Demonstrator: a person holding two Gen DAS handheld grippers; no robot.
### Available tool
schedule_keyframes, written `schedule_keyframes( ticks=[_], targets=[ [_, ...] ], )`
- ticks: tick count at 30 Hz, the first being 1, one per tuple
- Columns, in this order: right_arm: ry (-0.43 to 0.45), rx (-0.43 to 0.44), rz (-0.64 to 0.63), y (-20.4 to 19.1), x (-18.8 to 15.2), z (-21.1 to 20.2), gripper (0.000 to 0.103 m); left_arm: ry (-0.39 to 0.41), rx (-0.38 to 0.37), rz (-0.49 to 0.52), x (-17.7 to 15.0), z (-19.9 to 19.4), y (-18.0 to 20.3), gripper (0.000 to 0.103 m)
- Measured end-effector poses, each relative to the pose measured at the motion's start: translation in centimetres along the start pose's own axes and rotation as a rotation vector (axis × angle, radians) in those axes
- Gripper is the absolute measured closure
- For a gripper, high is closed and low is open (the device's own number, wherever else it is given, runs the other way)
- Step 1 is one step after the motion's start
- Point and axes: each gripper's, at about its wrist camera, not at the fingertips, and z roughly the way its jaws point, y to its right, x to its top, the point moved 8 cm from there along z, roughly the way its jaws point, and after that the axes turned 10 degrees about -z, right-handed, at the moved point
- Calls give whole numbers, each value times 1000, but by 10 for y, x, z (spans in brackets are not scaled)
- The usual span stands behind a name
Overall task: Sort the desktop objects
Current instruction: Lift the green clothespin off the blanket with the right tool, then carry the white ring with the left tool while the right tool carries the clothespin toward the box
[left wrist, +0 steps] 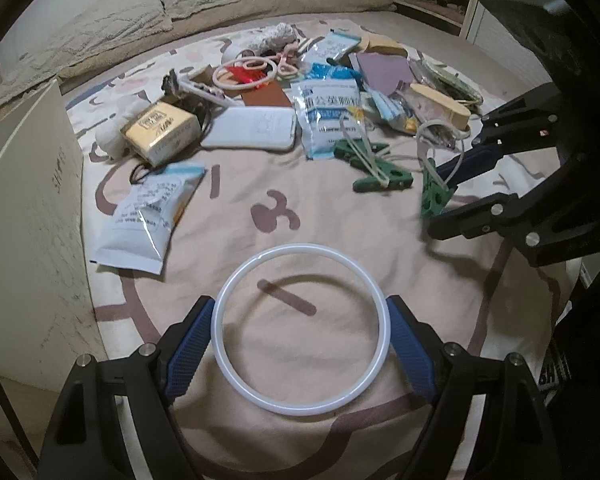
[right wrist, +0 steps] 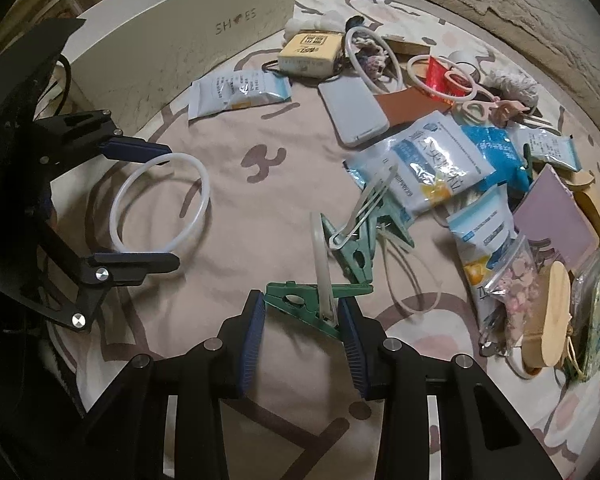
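While the left gripper (left wrist: 300,344) jaws clasp a white ring (left wrist: 236,292), the right gripper (right wrist: 302,312) jaws pinch a green clothespin (right wrist: 300,300).

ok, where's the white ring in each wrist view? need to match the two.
Left wrist: white ring at bottom centre, between the left tongs' blue pads, which touch its sides.
Right wrist: same ring at mid-left, standing tilted between the left tongs.
Shared landmark: the brown squiggle printed on the blanket, just beyond the ring in the left view and right of it in the right view.
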Motion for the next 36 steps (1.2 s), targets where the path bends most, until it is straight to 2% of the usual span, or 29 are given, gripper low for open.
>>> schedule_keyframes(
  ticks=[2,5,8,11,22,36],
  targets=[
    [15,-20,8,24,18,0,65,3,-3,-3,4,-3,0,18],
    [36,-42,18,27,30,0,65,26,1,4,11,-9,2,18],
    [55,-52,38,34,18,-10,65,53,1,13,19,-18,5,18],
    [78,-49,53,37,30,-8,65,78,-4,17,27,-25,8,18],
    [174,-124,92,52,46,-48,65,179,-7,27,54,-57,17,18],
    [297,-147,121,61,76,-90,65,324,21,-63,96,-111,-4,18]
  ],
)
